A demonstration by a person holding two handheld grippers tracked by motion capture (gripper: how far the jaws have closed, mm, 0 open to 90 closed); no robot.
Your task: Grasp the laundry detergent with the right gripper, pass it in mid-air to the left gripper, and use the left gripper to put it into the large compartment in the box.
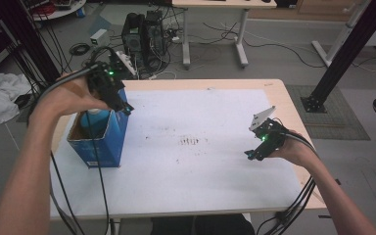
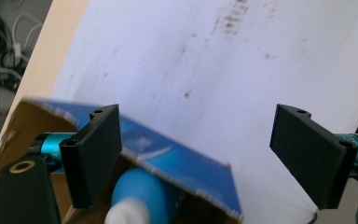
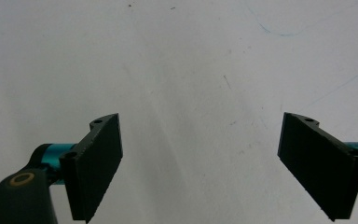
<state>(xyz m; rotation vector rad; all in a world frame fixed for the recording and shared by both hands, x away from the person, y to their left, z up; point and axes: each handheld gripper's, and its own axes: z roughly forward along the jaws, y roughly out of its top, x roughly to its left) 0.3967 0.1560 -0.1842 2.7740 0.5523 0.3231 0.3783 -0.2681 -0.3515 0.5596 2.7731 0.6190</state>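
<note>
Blue cardboard box [image 1: 101, 142], open at the top, stands near the left edge of the white sheet [image 1: 200, 171] that covers the light wooden table [image 1: 286, 105]. Inside the box a blue bottle with a white cap [image 2: 137, 193] is lying or leaning; in the high view its pale top shows in the opening. The left gripper [image 1: 122, 106] hangs just above the box, at its far right corner, held by the left hand [image 1: 73, 95]. Its jaws stand wide apart with nothing between them; one jaw is over the box opening, the other over the bare sheet. In the middle of the sheet are some brown stains [image 1: 190, 141]. At the right, the right gripper [image 1: 250, 155] is low over the sheet, well apart from the box, its jaws also wide apart and empty.
</note>
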